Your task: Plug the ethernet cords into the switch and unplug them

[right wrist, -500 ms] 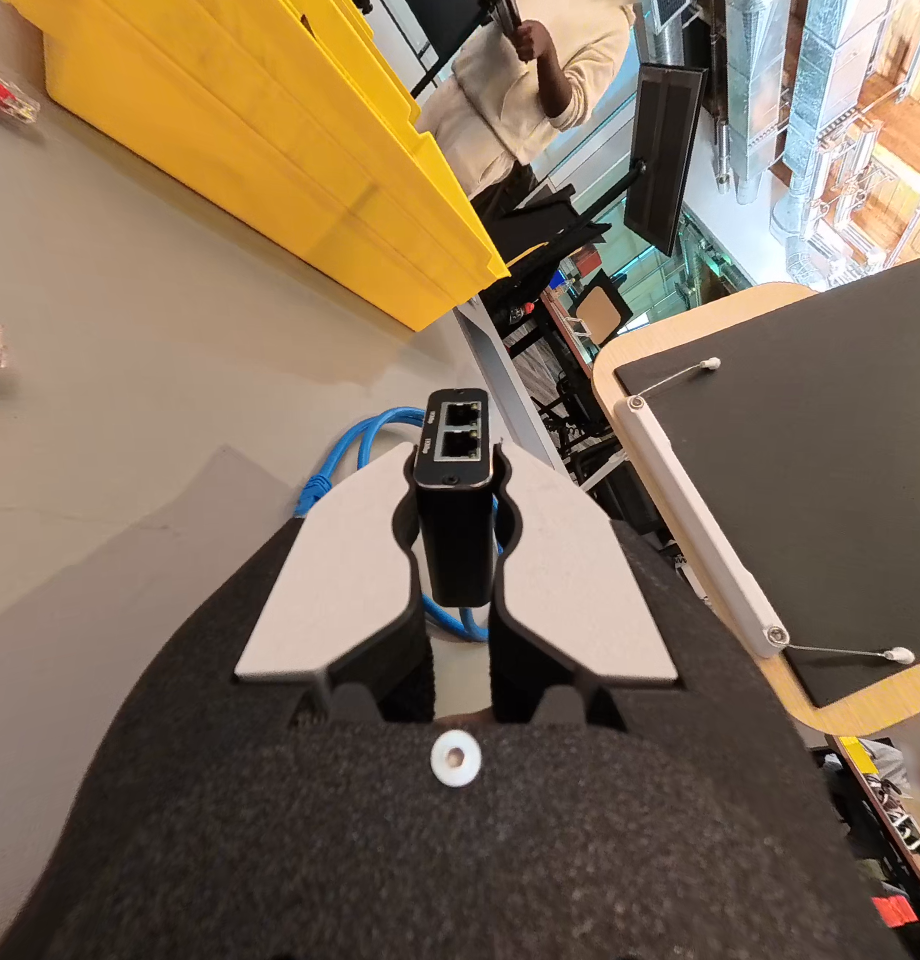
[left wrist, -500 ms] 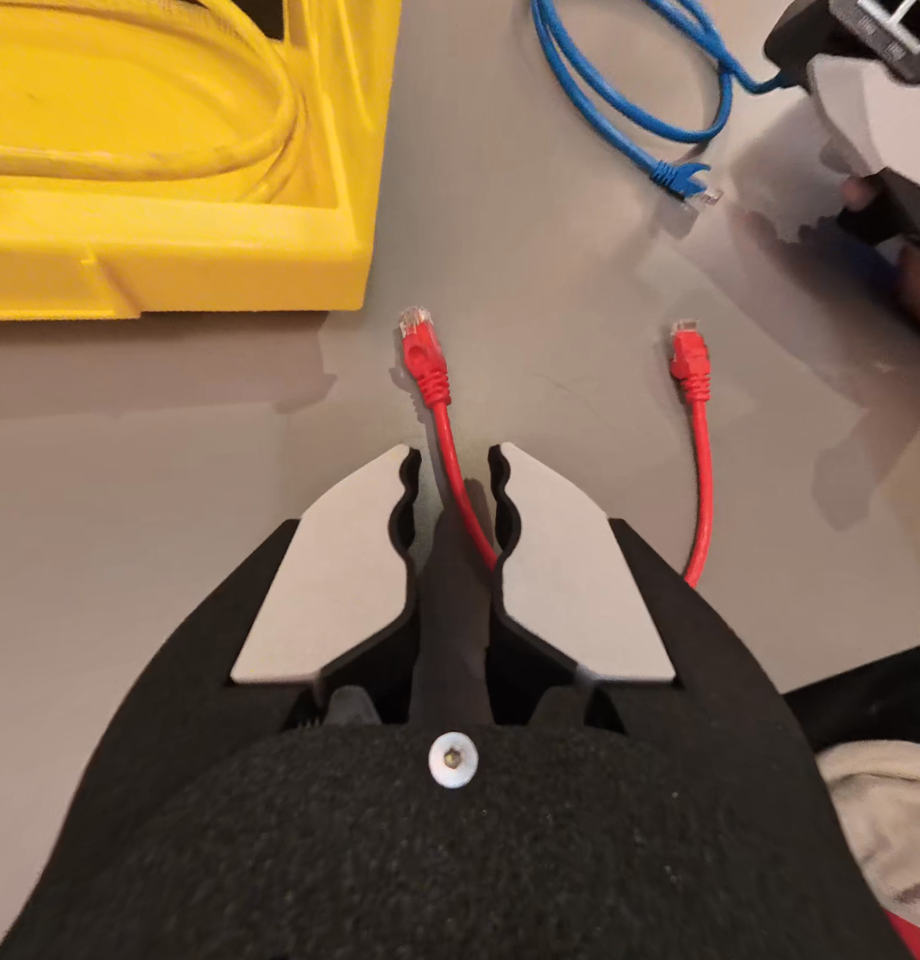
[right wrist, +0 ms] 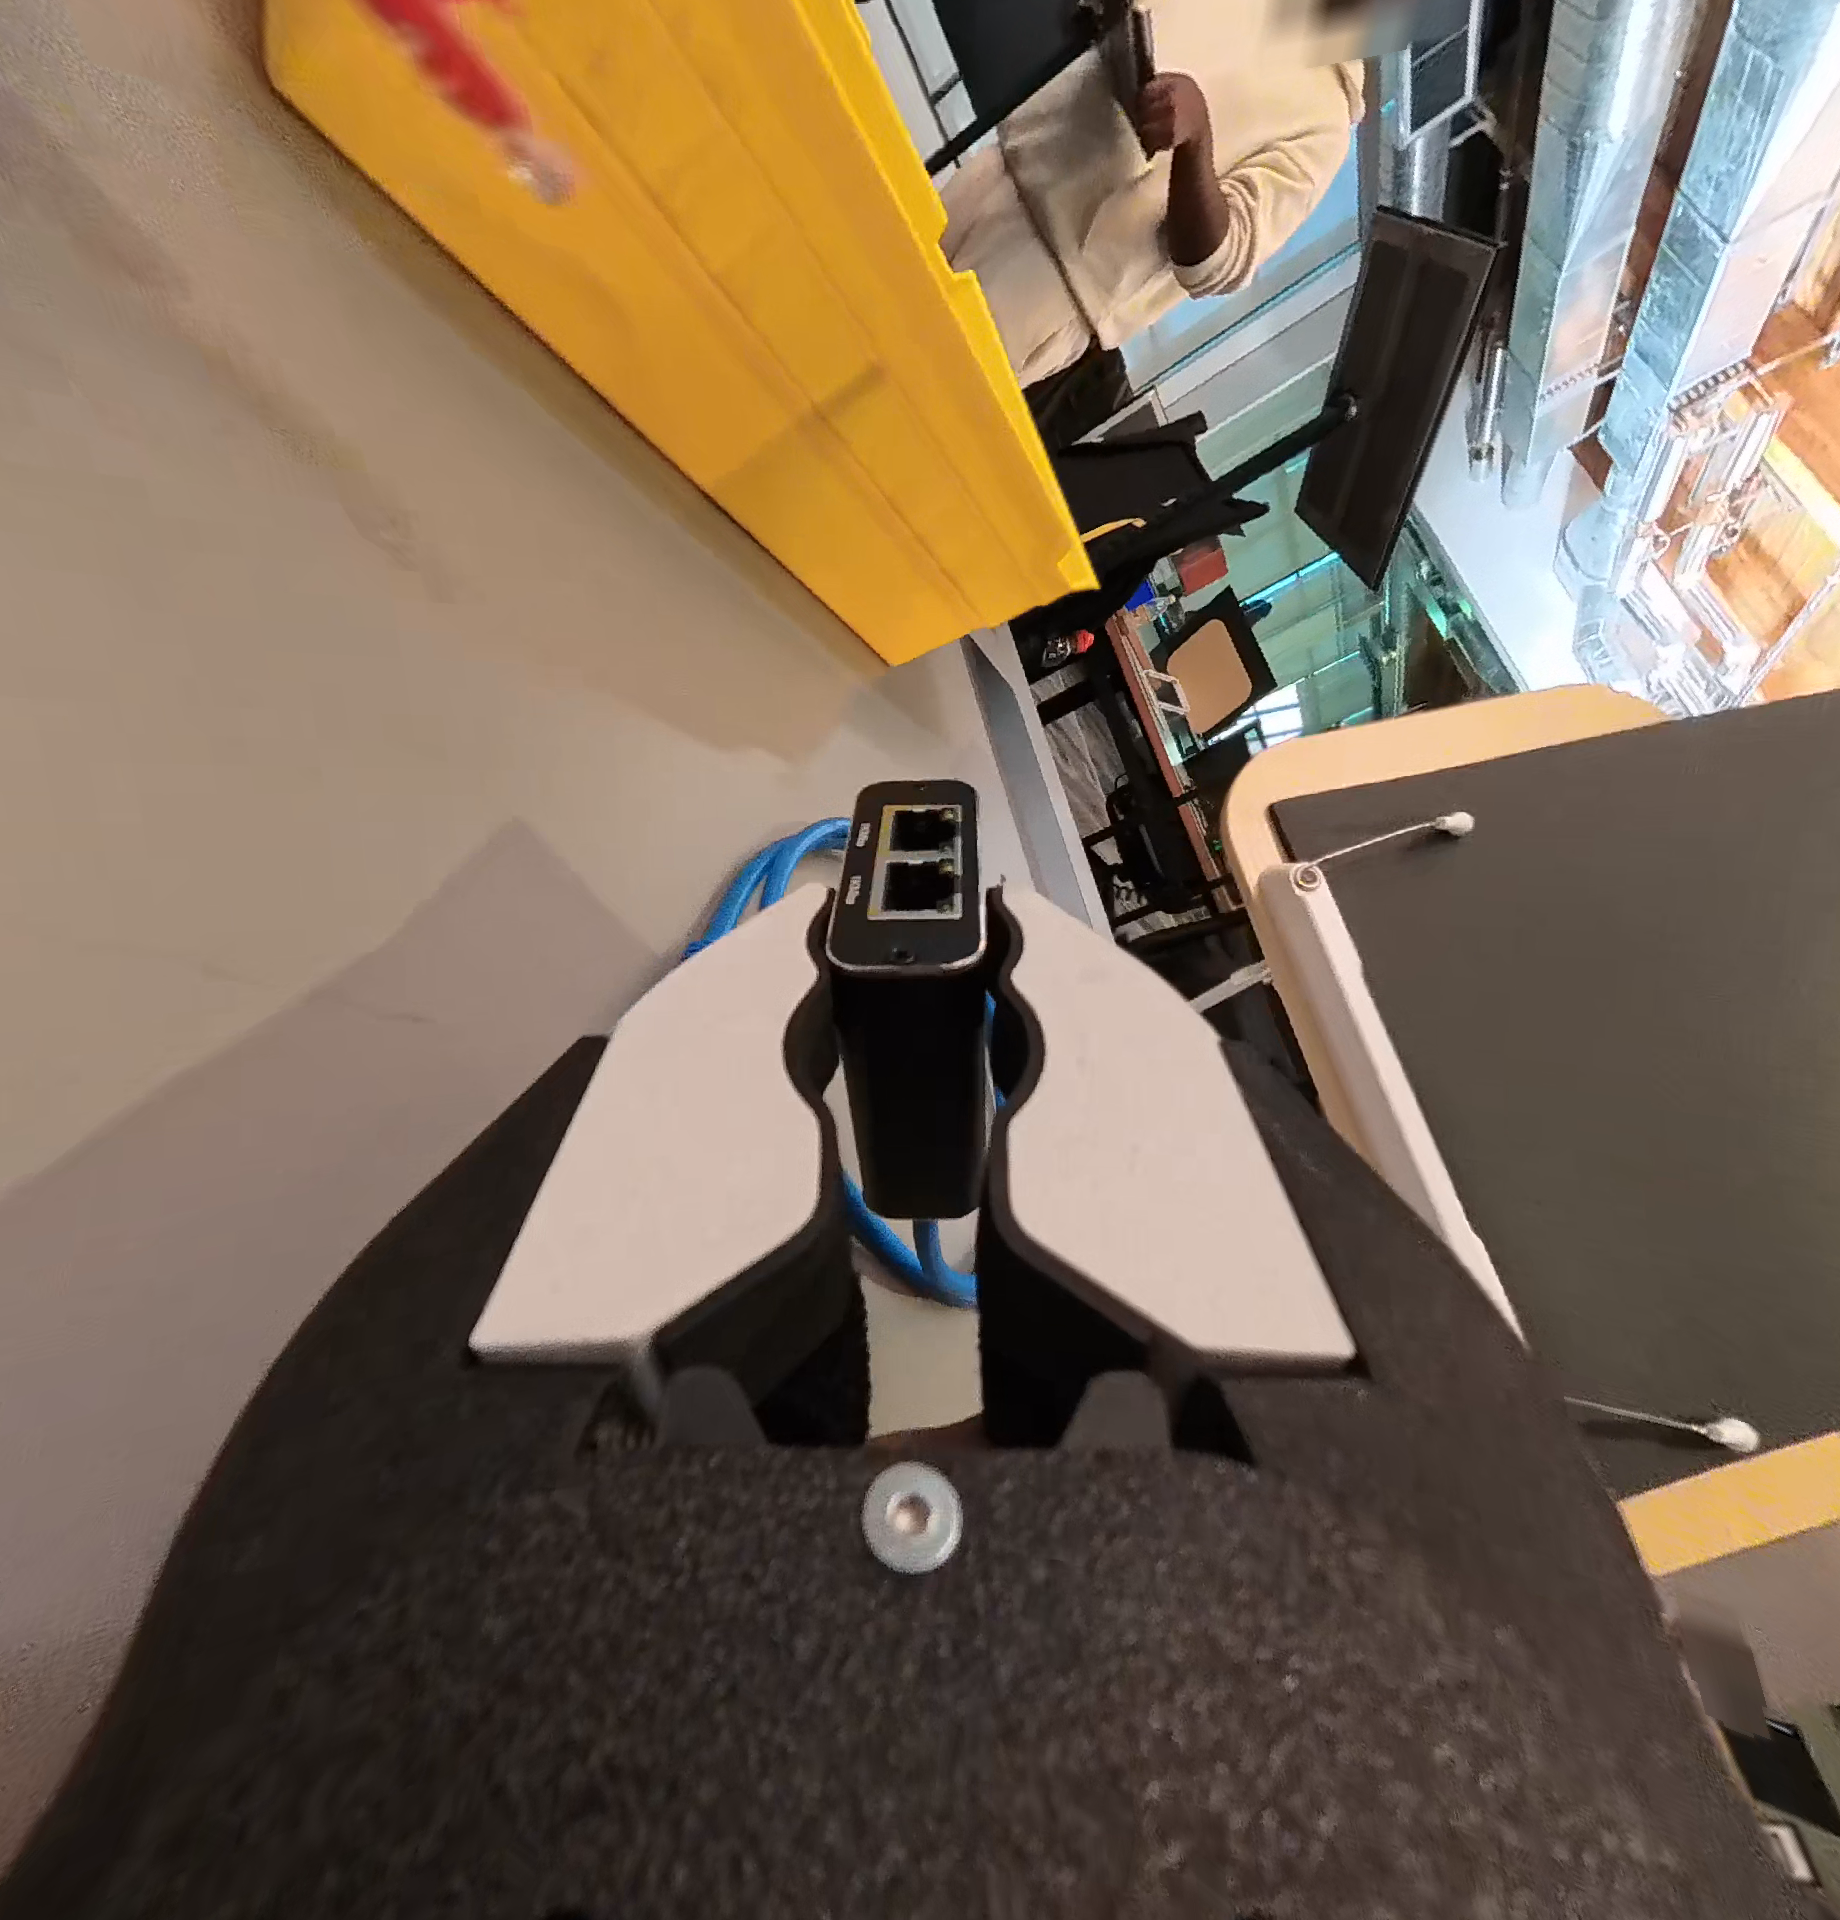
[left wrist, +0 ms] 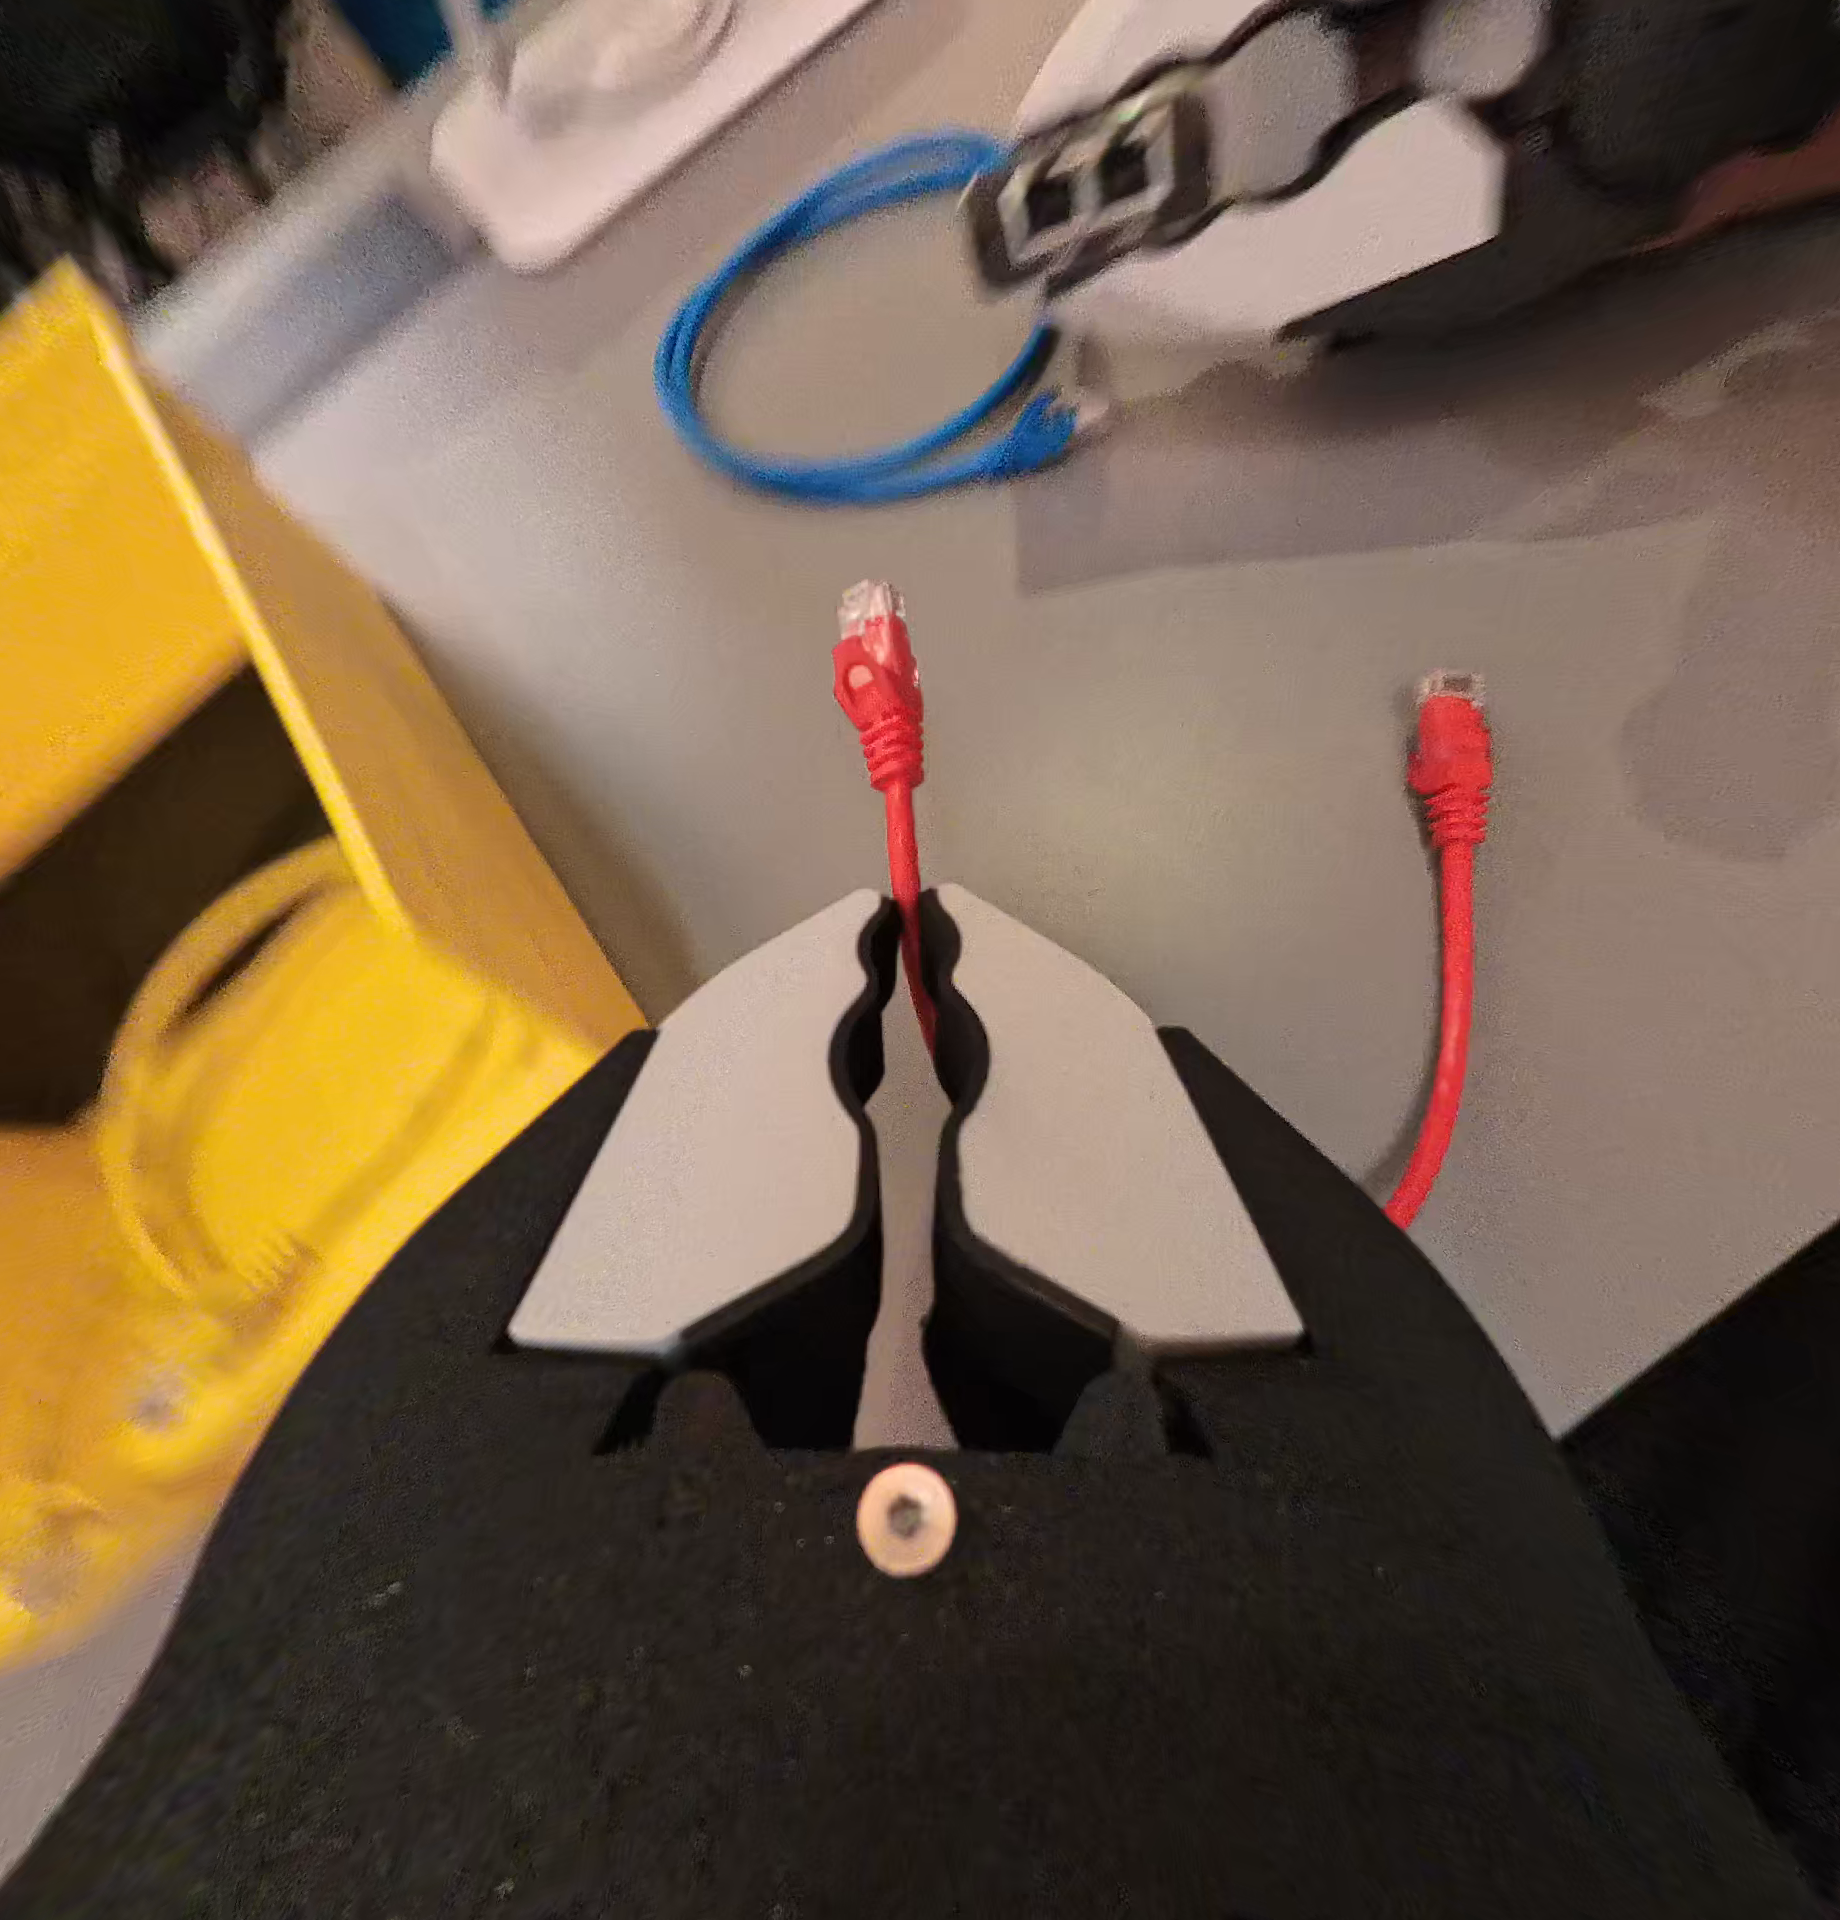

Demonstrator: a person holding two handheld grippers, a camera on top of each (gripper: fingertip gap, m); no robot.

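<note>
At twelve o'clock of the left gripper [left wrist: 908,914], pinched red cord [left wrist: 900,831] protrudes. The switch [right wrist: 911,997] is clamped by the right gripper [right wrist: 911,935]. Plug [left wrist: 874,649] should be aligned squarely with a port.

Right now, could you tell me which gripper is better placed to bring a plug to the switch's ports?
Left, probably. The left gripper is shut on the red cord, its plug sticking out ahead. The right gripper is shut on the switch, both ports empty, so it likely just steadies it.
</note>
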